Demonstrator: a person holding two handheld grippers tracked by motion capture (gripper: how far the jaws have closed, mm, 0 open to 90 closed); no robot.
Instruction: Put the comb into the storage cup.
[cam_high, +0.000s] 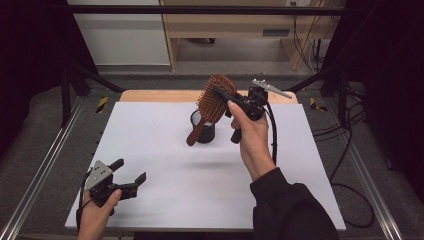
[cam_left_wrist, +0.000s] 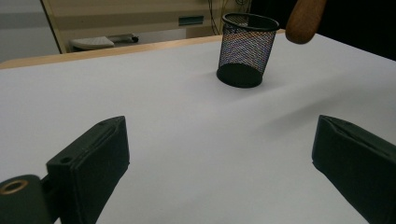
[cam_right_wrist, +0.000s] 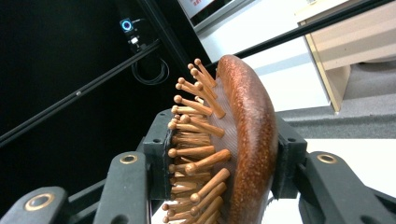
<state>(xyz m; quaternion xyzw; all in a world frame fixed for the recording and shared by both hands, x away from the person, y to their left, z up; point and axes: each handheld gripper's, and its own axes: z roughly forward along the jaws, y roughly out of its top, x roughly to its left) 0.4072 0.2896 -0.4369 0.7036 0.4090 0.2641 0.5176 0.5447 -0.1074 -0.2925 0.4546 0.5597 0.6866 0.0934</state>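
White table, right tool clamping wooden hairbrush above mesh cup, left tool open, brush handle cut off

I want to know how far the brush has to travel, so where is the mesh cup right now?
In the high view, the mesh cup stands upright mid-table on the white sheet, directly behind the lower end of the hairbrush held by the right gripper.

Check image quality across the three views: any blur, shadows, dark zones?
High view: both sides black, soft shadow under the hairbrush. Left gripper view: mesh cup sharp, the left gripper soft. Right gripper view: bristles sharp, background dim and blurred beyond the right gripper.
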